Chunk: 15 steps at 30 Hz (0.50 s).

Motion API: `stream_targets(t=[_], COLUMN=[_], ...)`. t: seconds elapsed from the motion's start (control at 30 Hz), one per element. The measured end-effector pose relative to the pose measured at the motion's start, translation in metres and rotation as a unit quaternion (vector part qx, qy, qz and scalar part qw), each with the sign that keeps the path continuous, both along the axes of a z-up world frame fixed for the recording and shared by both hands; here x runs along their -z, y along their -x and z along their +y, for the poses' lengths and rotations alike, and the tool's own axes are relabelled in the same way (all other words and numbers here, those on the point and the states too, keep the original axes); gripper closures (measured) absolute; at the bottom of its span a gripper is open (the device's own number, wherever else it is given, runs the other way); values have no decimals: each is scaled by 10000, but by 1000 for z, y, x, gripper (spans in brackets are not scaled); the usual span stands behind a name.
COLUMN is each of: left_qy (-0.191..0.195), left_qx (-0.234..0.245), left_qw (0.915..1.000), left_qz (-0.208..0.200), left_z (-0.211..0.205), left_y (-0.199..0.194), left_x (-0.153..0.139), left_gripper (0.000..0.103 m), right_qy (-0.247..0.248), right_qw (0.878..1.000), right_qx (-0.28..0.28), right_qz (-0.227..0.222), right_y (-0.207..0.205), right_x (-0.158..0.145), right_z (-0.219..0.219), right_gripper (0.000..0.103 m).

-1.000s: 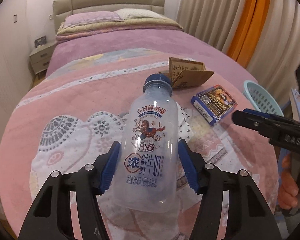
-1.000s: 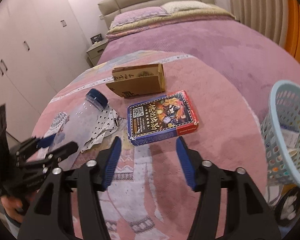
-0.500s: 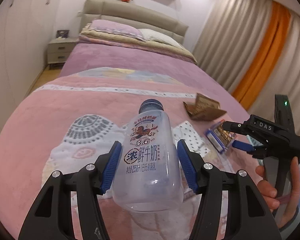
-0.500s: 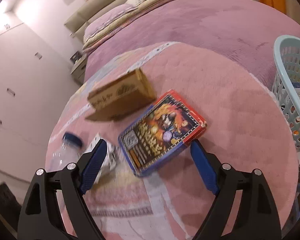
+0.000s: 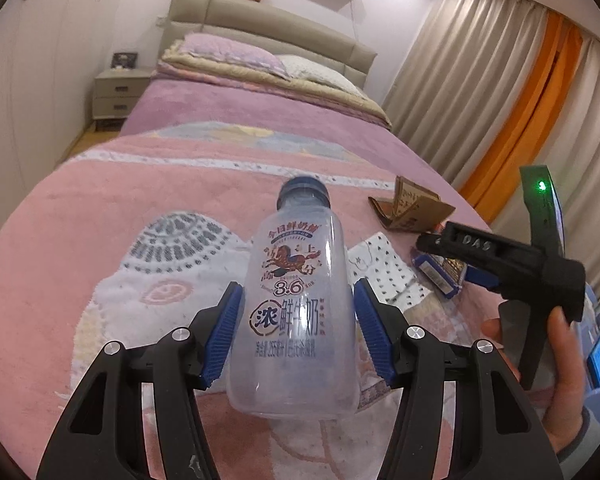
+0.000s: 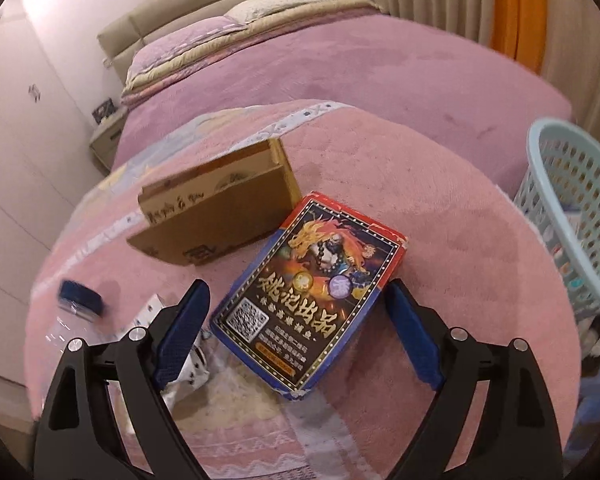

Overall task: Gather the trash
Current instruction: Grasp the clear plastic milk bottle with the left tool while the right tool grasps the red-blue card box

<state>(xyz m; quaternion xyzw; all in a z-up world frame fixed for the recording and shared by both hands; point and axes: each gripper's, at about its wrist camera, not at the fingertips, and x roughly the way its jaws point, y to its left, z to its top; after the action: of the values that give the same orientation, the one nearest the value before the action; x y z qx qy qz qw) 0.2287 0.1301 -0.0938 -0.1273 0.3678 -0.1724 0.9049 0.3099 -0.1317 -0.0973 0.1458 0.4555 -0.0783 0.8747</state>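
Observation:
My left gripper [image 5: 296, 332] is shut on an empty clear milk bottle [image 5: 296, 312] with a blue cap, held above the pink blanket. My right gripper [image 6: 296, 332] is open, its jaws on either side of a blue and red card box [image 6: 312, 304] lying flat on the blanket. The right gripper also shows in the left wrist view [image 5: 452, 256], over the same box [image 5: 440, 276]. A brown cardboard box [image 6: 216, 208] lies open behind the card box. A white dotted wrapper [image 5: 384, 272] lies between bottle and box. The bottle's cap [image 6: 80, 296] shows at the left of the right wrist view.
A light blue mesh basket [image 6: 568, 208] with some trash inside stands to the right of the bed's edge. The bed [image 5: 236, 120] with pillows stretches back to a headboard. A nightstand [image 5: 116, 92] stands at the left; curtains [image 5: 500, 92] hang at the right.
My left gripper has lifted the bottle and tilted upward. My right gripper has opened wider and moved down to the card box, which now lies between its jaws.

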Motion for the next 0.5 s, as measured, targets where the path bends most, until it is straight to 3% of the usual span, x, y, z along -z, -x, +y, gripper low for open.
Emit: stream_targets(t=[0.13, 0.3, 0.5], left_qy=[-26, -398, -844], left_qx=[69, 4, -39], left_qw=[9998, 9986, 9958], left_qz=[185, 339, 343], left_z=[-1, -11, -26], left_y=[-3, -5, 4], left_x=[5, 5, -1], left_gripper=[48, 38, 28], right_qy=[103, 151, 153], right_qw=[9994, 9958, 9813], right_qx=[-332, -894, -1913], right_qz=[-29, -93, -142], right_y=[4, 16, 42], right_x=[2, 3, 3], right_z=[-5, -13, -24], right_gripper=[24, 30, 31])
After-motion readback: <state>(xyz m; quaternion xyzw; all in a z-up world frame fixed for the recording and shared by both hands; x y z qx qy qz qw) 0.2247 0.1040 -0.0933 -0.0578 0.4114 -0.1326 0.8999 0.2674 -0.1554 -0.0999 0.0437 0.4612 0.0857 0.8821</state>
